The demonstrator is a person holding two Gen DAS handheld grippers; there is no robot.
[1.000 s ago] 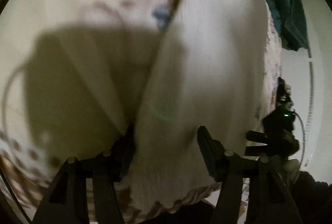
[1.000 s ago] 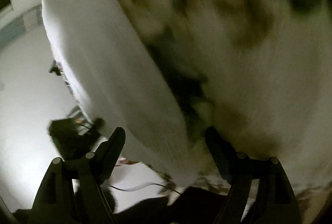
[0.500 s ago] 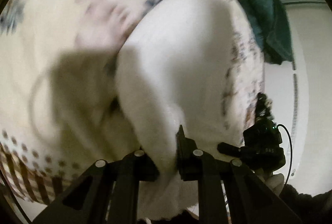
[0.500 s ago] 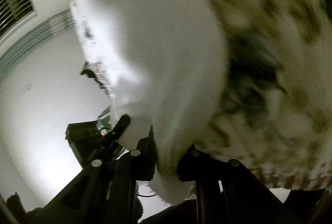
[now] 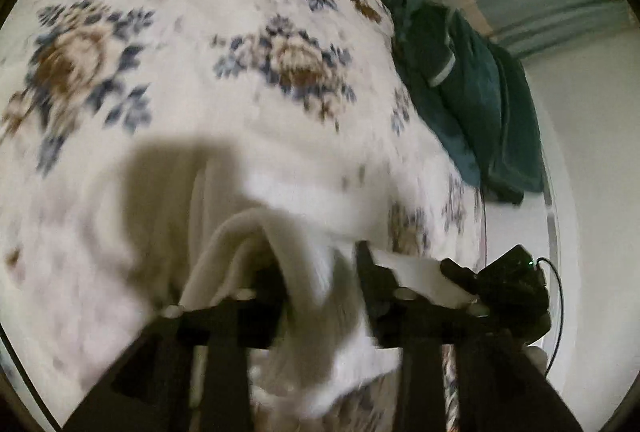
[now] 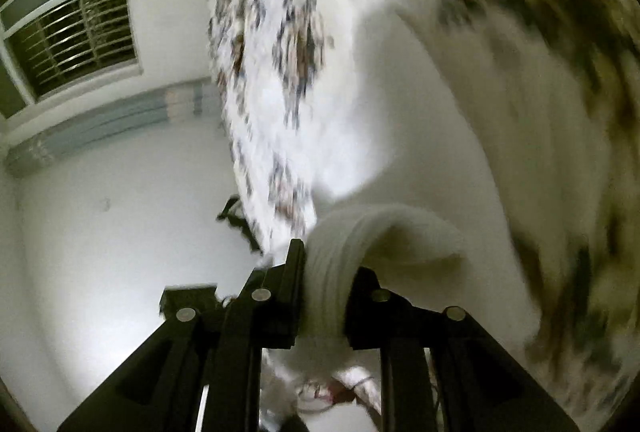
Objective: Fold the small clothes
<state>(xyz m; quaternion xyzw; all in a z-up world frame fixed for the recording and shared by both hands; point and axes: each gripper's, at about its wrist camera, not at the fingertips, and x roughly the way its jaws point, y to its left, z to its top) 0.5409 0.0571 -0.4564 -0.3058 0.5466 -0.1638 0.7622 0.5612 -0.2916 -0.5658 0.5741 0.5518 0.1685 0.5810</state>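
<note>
Both fingers of the left gripper (image 5: 320,272) are drawn in close on a bunched fold of the white garment (image 5: 312,312), which rises between them at 6 o'clock in the left wrist view and drapes over the floral bedspread (image 5: 200,72); a dark green cloth (image 5: 472,104) lies at the bedspread's edge toward 2 o'clock. The right gripper (image 6: 326,288) likewise has its fingers nearly together, pinching a thick ribbed roll of the same garment at 6 o'clock in its view. A barred window (image 6: 76,40) shows at 10 o'clock.
</note>
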